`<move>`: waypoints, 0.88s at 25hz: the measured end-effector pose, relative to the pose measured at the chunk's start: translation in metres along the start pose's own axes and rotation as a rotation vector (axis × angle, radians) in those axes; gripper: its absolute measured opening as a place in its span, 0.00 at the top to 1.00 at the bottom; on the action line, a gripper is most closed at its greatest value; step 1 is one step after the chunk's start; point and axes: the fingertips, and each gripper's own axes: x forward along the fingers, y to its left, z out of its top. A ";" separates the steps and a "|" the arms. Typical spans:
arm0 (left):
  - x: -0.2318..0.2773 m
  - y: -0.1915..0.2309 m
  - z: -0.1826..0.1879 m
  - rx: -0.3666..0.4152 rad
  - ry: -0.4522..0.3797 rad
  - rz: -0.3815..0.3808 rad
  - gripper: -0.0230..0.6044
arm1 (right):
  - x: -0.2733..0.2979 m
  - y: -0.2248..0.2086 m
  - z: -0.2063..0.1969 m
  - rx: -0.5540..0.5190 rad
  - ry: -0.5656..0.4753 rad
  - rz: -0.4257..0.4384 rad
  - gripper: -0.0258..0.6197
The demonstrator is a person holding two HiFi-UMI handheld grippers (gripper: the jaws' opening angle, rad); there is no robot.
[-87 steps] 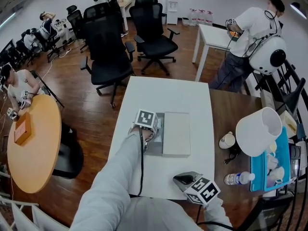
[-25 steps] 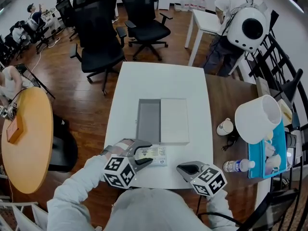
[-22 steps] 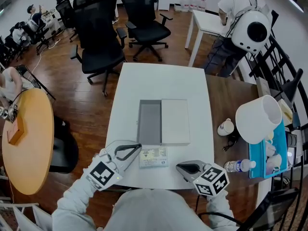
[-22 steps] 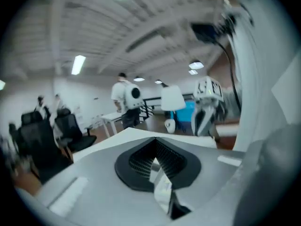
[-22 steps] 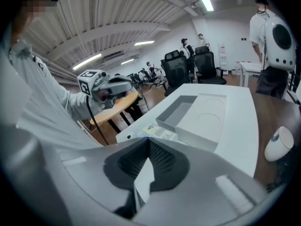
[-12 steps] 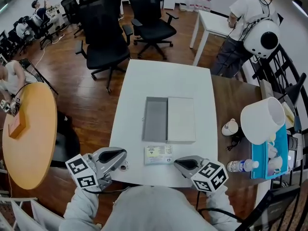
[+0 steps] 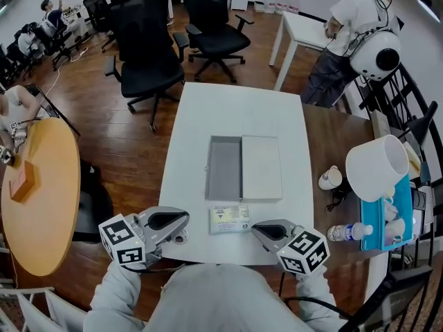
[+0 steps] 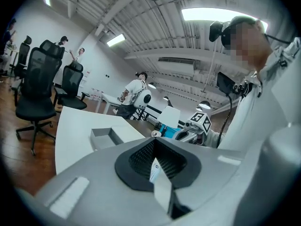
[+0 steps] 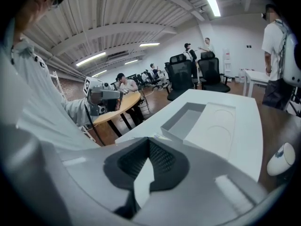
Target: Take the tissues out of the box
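Holding the left gripper (image 7: pixel 181 217) clamped fully closed on nothing, hovering at the near-left edge of the white table (image 7: pixel 235 109), tips pointing right. Holding the right gripper (image 7: pixel 257 228) closed and empty too, over the near-right edge, tips pointing left. Seeing the tissue pack (image 7: pixel 230 218) lying flat on the table between the two grippers, touching neither, just in front of the box (image 7: pixel 243 185). Finding the box slid open: grey tray (image 7: pixel 223 168) exposed on the left, white lid (image 7: pixel 261 167) covering the right part (grey tray floor showing in the head view). Spotting a white cup (image 7: pixel 329 178), a water bottle (image 7: pixel 346 232) and a white lampshade (image 7: pixel 376 168) over the brown desk (image 7: pixel 325 144) to the right. Noting black office chairs (image 7: pixel 145 61) beyond the table, a round wooden table (image 7: pixel 38 192) on the left, and a person (image 7: pixel 346 26) standing by a far white desk.
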 end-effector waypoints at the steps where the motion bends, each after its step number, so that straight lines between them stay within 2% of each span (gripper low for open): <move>1: 0.003 -0.001 0.000 0.009 0.008 -0.005 0.94 | -0.001 -0.002 0.000 -0.006 -0.002 -0.011 0.96; 11: 0.021 -0.009 0.004 0.061 0.042 -0.046 0.94 | -0.007 -0.010 -0.003 0.003 -0.007 -0.051 0.96; 22: 0.028 -0.016 0.000 0.056 0.058 -0.044 0.94 | -0.007 -0.011 -0.008 0.014 -0.002 -0.051 0.96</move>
